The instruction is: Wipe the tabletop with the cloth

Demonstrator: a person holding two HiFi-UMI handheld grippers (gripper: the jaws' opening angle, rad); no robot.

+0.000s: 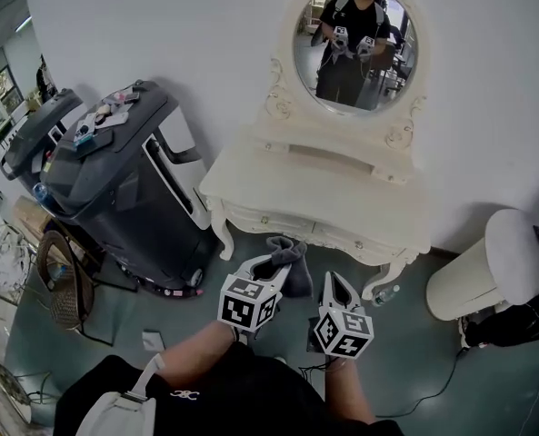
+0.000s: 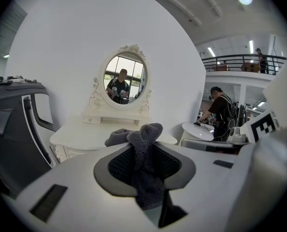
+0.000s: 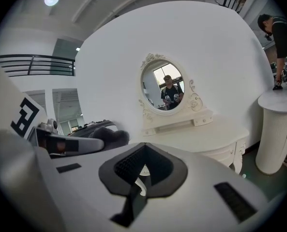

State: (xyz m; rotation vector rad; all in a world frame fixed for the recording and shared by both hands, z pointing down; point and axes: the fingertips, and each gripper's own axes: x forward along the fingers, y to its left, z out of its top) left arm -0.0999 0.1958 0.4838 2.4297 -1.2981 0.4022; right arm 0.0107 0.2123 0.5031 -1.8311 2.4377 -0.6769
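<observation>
A grey cloth hangs bunched in my left gripper, which is shut on it just in front of the white dressing table's front edge. The left gripper view shows the cloth pinched between the dark pads and sticking up above them. The cream tabletop lies beyond and bears only its oval mirror. My right gripper is held beside the left one, shut with nothing in it. Both grippers are in the air, short of the tabletop.
A dark grey cleaning machine stands against the table's left side. A white round pedestal stands to the right, with a person bent over it. A small bottle and a cable lie on the floor near the table's legs.
</observation>
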